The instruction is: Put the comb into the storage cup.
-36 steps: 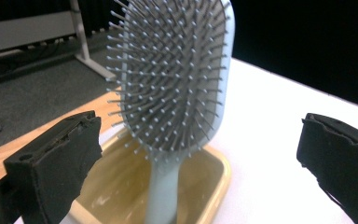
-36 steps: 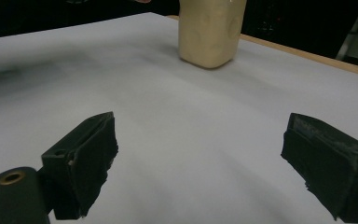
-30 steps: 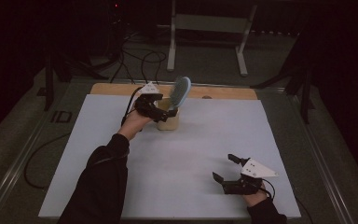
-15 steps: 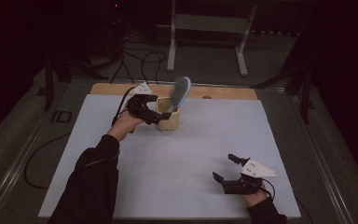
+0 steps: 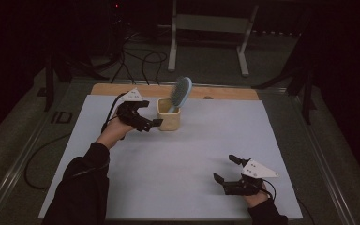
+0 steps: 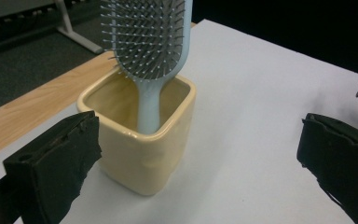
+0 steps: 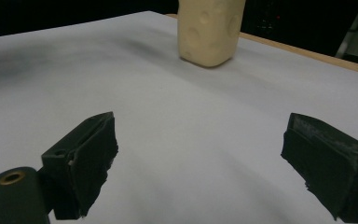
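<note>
Where bristles face outward, pale-blue hairbrush (image 6: 145, 42) upright in glossy cream cup (image 6: 144, 154).

The high view looks down on the table (image 5: 122, 197); both gripper views share the cup (image 6: 144, 140), left nearest.
</note>
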`<state>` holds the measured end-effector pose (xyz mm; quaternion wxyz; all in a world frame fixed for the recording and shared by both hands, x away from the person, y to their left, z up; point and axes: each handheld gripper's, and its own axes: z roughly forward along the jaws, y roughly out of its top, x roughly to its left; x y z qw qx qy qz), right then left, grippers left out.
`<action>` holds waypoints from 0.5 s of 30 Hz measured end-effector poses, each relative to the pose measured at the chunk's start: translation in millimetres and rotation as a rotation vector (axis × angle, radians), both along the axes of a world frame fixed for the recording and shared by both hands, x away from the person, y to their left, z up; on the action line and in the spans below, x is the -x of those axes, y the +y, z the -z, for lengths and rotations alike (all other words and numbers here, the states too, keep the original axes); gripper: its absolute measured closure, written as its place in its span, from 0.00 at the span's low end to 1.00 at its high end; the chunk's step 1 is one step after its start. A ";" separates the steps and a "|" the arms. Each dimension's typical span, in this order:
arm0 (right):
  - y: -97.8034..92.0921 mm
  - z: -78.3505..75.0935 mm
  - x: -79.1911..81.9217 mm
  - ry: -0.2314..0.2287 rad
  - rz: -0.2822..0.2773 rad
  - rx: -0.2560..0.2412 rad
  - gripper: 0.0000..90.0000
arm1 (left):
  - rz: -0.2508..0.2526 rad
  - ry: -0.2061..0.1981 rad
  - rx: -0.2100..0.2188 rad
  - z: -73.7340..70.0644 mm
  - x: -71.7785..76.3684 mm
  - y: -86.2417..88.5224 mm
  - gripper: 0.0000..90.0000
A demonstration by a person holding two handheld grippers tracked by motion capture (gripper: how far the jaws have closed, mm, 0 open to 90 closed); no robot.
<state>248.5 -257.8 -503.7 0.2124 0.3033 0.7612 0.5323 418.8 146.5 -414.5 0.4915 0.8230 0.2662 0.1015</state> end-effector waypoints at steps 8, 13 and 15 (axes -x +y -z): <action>1.4 0.4 -0.8 -0.001 -0.002 0.003 0.11 | -0.010 -0.003 -0.008 6.6 13.5 15.3 0.00; 1.2 0.5 -0.8 -0.003 -0.001 0.005 0.11 | -0.018 0.011 -0.022 12.6 22.0 27.3 0.00; 1.3 0.3 -0.7 -0.002 -0.002 0.005 0.11 | -0.024 0.011 -0.029 14.0 25.7 32.5 0.00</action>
